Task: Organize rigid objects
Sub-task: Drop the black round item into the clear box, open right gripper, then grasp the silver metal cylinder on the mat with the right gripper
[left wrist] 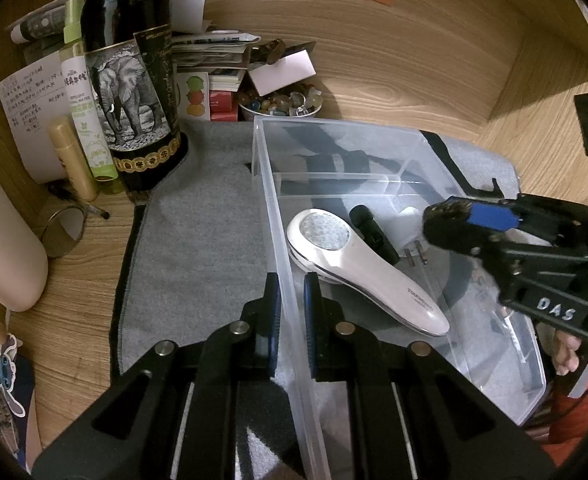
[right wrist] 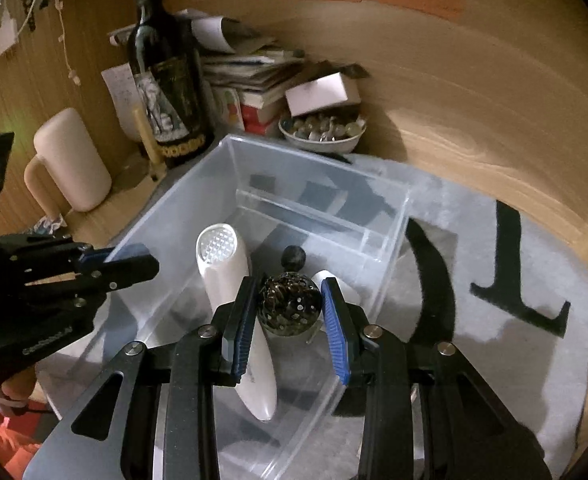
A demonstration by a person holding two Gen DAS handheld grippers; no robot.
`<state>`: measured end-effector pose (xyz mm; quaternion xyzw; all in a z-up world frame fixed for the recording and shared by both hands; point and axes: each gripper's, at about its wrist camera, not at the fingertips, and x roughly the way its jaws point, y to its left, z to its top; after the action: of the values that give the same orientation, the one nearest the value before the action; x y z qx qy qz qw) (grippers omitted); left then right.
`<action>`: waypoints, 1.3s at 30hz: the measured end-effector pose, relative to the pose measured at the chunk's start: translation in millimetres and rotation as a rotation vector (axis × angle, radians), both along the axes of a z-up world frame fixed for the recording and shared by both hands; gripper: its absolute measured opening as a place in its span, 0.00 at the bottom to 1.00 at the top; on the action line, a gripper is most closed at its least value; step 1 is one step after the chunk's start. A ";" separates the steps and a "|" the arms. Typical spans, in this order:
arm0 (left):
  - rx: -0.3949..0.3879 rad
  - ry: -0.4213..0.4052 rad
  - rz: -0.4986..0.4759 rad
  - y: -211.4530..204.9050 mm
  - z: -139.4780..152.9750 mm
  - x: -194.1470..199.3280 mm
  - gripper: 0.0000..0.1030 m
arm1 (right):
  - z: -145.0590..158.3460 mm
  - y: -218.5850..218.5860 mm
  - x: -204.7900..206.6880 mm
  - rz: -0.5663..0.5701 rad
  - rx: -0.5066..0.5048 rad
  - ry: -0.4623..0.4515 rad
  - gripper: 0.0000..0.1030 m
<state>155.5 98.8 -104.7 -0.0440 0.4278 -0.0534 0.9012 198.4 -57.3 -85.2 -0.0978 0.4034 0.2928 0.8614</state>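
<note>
Wooden desk with wooden walls behind carries a grey cloth, and on the cloth stands a clear plastic box. At the back corner stand a dark wine bottle, papers and a bowl of stones. Left gripper is clenched on the box wall. Right gripper holds a dark perforated ball over the box, where a white handheld device lies
</note>
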 end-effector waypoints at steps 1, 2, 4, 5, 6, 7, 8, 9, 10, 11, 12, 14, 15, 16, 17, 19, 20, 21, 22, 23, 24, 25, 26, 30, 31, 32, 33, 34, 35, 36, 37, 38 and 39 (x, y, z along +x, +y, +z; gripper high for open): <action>0.000 -0.001 0.001 0.3 -0.1 -0.1 0.10 | -0.9 1.1 0.6 0.002 -0.006 0.002 0.29; 0.000 -0.001 0.001 0.2 -0.1 0.0 0.10 | -1.4 1.6 0.9 -0.004 -0.009 -0.002 0.29; -0.002 -0.002 0.002 0.2 0.1 0.2 0.10 | -1.4 0.8 1.9 -0.013 -0.010 -0.002 0.29; -0.001 -0.001 0.000 0.2 0.0 0.1 0.10 | -0.9 -0.3 2.2 -0.013 -0.004 0.003 0.30; 0.000 -0.001 0.000 0.4 -0.2 -0.1 0.10 | -0.2 -1.0 1.9 -0.014 0.000 0.004 0.30; 0.001 0.000 -0.001 -0.1 0.0 0.3 0.10 | 1.1 -2.1 1.2 -0.015 0.001 0.003 0.31; 0.002 0.000 0.000 0.1 -0.1 -0.1 0.10 | 2.3 -2.3 0.5 -0.016 0.001 -0.002 0.31; 0.001 -0.001 0.000 0.4 -0.2 -0.2 0.10 | 4.8 -3.9 -0.9 -0.018 0.003 -0.010 0.31; 0.002 -0.001 0.000 0.1 -0.1 0.1 0.10 | 6.9 -5.3 -1.9 -0.019 0.007 -0.016 0.31; 0.001 -0.001 0.001 0.5 -0.1 -0.1 0.10 | 9.9 -7.4 -3.2 -0.021 0.012 -0.023 0.32; 0.000 -0.001 0.001 0.4 0.1 0.1 0.10 | 13.0 -10.1 -4.6 -0.025 0.015 -0.034 0.32; 0.000 -0.001 0.002 0.0 0.2 0.5 0.10 | 18.7 -15.7 -6.6 -0.036 0.018 -0.052 0.33; 0.000 -0.001 0.002 0.1 0.2 0.4 0.10 | 22.0 -19.9 -7.9 -0.047 0.020 -0.063 0.34; -0.001 -0.001 0.002 0.1 0.2 0.4 0.10 | 24.3 -23.1 -8.7 -0.055 0.021 -0.070 0.34; 0.000 -0.001 0.001 0.2 0.1 0.2 0.10 | 27.1 -27.9 -9.9 -0.068 0.020 -0.080 0.35; 0.001 -0.001 0.000 0.0 0.2 0.5 0.10 | 32.2 -38.7 -11.5 -0.100 0.015 -0.099 0.35; 0.002 -0.001 0.000 0.1 0.1 0.2 0.10 | 34.0 -43.5 -12.1 -0.118 0.017 -0.106 0.37; 0.003 -0.001 0.000 -0.1 0.2 0.4 0.10 | 35.8 -49.0 -12.8 -0.135 0.015 -0.112 0.40; 0.003 -0.001 0.000 0.1 0.2 0.3 0.10 | 38.3 -57.6 -13.8 -0.164 0.012 -0.121 0.41; 0.001 -0.001 0.001 0.4 0.0 0.2 0.10 | 40.0 -65.1 -14.6 -0.188 0.011 -0.127 0.41; 0.001 0.000 0.001 0.3 0.2 0.4 0.10 | 41.1 -72.7 -15.5 -0.209 0.009 -0.129 0.41; 0.001 -0.001 0.000 0.2 0.0 0.3 0.10 | 41.9 -80.3 -16.4 -0.231 0.006 -0.132 0.41; 0.002 -0.001 0.000 0.1 0.1 0.5 0.10 | 41.9 -86.8 -16.8 -0.255 0.001 -0.134 0.41; 0.003 -0.002 0.000 0.0 0.0 0.8 0.10 | 36.8 -114.3 -19.8 -0.339 -0.026 -0.121 0.41; 0.002 -0.001 0.000 0.0 -0.1 0.5 0.10 | 33.7 -120.2 -20.3 -0.357 -0.034 -0.112 0.41; 0.003 -0.001 -0.001 -0.1 0.0 0.7 0.10 | 30.4 -125.8 -20.5 -0.373 -0.039 -0.100 0.41; 0.004 -0.001 -0.002 -0.1 -0.1 0.5 0.10 | 26.8 -130.8 -21.0 -0.387 -0.043 -0.089 0.41; 0.004 0.000 -0.002 -0.1 -0.1 0.5 0.10 | 23.0 -135.0 -21.4 -0.396 -0.045 -0.077 0.41; 0.007 0.001 -0.003 -0.4 0.0 0.9 0.10 | 17.6 -138.9 -21.5 -0.408 -0.046 -0.058 0.41; 0.009 0.001 -0.003 -0.6 -0.1 0.6 0.10 | 12.5 -141.6 -22.2 -0.418 -0.045 -0.044 0.41; 0.011 0.001 -0.003 -0.7 0.0 0.9 0.10 | 6.6 -144.1 -23.0 -0.425 -0.044 -0.027 0.41; 0.011 0.001 -0.003 -0.7 -0.1 0.8 0.10 | -0.6 -146.2 -23.8 -0.432 -0.041 -0.006 0.41; 0.011 0.001 -0.003 -0.6 -0.1 1.0 0.10 | -7.4 -147.5 -24.1 -0.440 -0.034 0.014 0.41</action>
<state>156.4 98.2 -104.8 -0.0384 0.4287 -0.0524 0.9011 174.3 -204.8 -92.6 -0.0199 0.4257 0.0918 0.9000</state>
